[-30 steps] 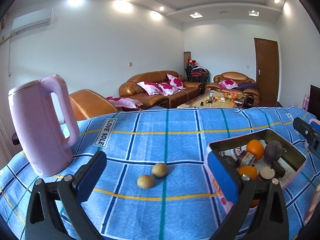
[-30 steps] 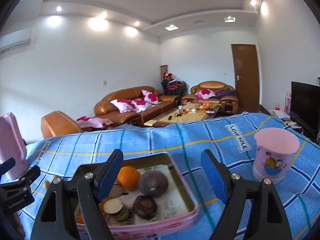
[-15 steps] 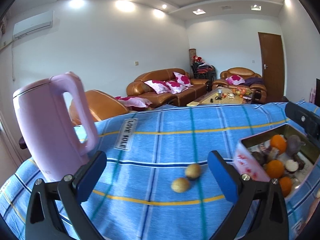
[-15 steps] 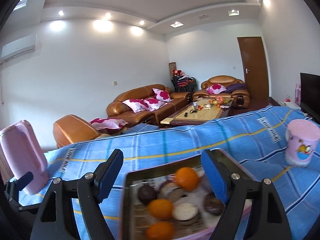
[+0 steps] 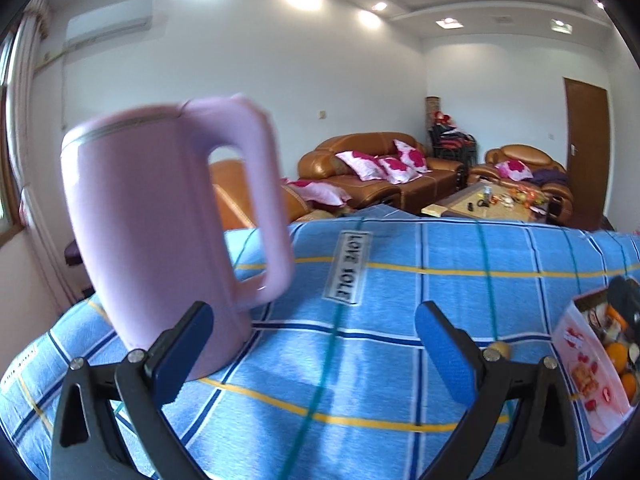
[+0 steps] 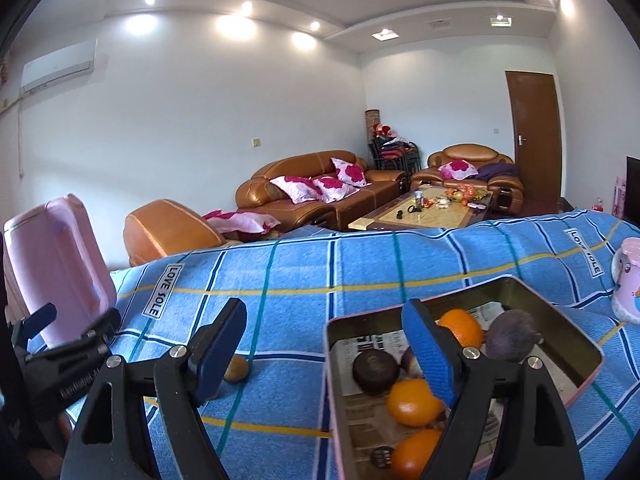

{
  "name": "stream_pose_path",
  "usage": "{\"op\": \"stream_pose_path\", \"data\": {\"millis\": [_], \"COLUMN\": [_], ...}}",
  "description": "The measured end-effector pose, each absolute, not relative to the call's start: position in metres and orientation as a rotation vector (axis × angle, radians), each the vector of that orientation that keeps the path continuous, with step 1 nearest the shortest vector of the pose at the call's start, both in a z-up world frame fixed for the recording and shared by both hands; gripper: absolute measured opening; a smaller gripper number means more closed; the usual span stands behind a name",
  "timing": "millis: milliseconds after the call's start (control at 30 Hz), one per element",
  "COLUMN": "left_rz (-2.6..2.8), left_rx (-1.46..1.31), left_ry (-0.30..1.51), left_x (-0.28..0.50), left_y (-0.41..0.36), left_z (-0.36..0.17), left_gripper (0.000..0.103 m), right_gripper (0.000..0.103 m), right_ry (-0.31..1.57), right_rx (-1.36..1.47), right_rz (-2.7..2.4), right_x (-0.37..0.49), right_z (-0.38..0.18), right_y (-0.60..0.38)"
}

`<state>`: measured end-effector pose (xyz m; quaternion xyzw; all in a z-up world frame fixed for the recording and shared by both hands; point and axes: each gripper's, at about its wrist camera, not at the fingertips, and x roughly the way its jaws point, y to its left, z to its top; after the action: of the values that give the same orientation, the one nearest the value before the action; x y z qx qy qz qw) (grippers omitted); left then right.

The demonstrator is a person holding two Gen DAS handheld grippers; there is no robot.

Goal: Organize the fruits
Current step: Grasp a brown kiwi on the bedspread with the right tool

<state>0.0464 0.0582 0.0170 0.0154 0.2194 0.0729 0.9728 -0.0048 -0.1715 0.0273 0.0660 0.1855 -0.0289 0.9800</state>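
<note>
Swung leftward since a second ago, both views: loose small brown fruit (image 6: 237, 369) once centred ahead of left gripper (image 5: 314, 354), now nearly off its right side, just one seen peeking behind the right finger (image 5: 499, 349). Second of the pair not visible now, likely hidden by fingers. In right wrist view, same fruit low between the fingers, partly behind the left finger. Fruit tin (image 6: 520, 292) shifted from centre to right of right gripper (image 6: 324, 350), right finger overlapping its near-left part.

Tin holding oranges (image 6: 460, 326), dark purple fruit (image 6: 512, 338), a dark round one (image 6: 374, 366), over newspaper lining. Sits toward right side of table, loose fruit just left of it, apart from its wall.

Left gripper: wide apart, nothing between pads. Right gripper: wide apart too, holding nothing.

Meaning, as a guess: right gripper lining up on the loose fruit for pickup into tin; left drifting away toward pink kettle (image 5: 160, 220) at left edge, blurred. Pickup not yet begun.

Writing: "LOVE SOLE" patches on blue plaid cloth (image 6: 162, 290), another near right edge (image 6: 585, 251). Left view patch (image 5: 347, 266) seen from behind, upper word "LOVE", lower unclear. Pink cartoon cup (image 6: 628, 280) at right edge, print unreadable. Newspaper text too small.
</note>
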Motion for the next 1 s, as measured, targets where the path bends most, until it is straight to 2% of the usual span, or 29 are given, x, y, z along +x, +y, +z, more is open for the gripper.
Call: {"op": "stream_pose_path", "data": {"millis": [233,300,367,467,800,867,1000], "left_rz": [0.166,0.170,0.174,0.199,0.214,0.212,0.212], "left_rx": [-0.052,-0.047,-0.028,-0.008,-0.006,-0.002,-0.002], "left_ry": [0.488,0.493,0.496,0.500,0.525,0.528,0.528], "left_x": [0.052,0.053,0.054,0.056,0.056,0.056,0.056], "left_y": [0.079,0.079,0.078,0.082,0.087,0.086,0.086], "left_z": [0.011,0.011,0.010,0.010,0.009,0.009,0.009], "left_gripper": [0.103,0.103,0.103,0.103,0.103,0.103,0.103], "right_gripper": [0.081,0.078,0.055,0.042,0.041,0.038,0.037], "right_ry": [0.464,0.506,0.555,0.640,0.783,0.804,0.843], "right_rx": [0.105,0.079,0.055,0.054,0.166,0.168,0.183], "right_rz": [0.022,0.056,0.088,0.125,0.165,0.164,0.160], "right_x": [0.016,0.026,0.036,0.053,0.087,0.091,0.097], "right_z": [0.021,0.017,0.013,0.003,-0.018,-0.021,-0.025], "right_y": [-0.148,-0.137,-0.126,-0.117,-0.110,-0.107,-0.105]}}
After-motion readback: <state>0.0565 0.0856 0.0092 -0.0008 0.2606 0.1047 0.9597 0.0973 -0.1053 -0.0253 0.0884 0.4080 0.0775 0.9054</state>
